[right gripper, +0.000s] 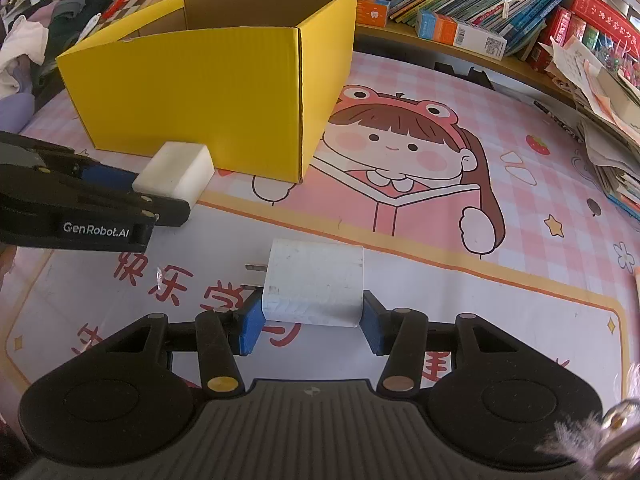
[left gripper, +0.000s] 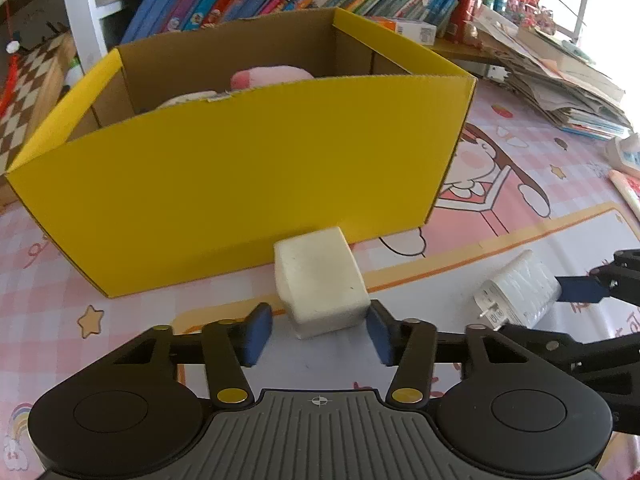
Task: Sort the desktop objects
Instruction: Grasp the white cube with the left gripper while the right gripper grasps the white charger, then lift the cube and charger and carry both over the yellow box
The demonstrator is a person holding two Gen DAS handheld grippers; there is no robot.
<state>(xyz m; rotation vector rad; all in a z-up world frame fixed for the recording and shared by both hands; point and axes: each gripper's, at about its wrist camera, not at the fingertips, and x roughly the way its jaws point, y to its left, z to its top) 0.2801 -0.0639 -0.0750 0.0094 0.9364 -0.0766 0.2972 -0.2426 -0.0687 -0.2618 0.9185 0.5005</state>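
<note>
A white block lies on the pink cartoon mat just in front of the yellow cardboard box. My left gripper is open, its blue pads on either side of the block's near end; the right pad is at the block's edge, the left pad apart from it. The block also shows in the right wrist view. A white charger plug lies on the mat. My right gripper is around its near end, pads touching both sides. The charger shows in the left wrist view.
The yellow box is open-topped and holds a pink plush. Books line the shelf behind it. A stack of papers and books sits at the right edge. A checkered board stands at the left.
</note>
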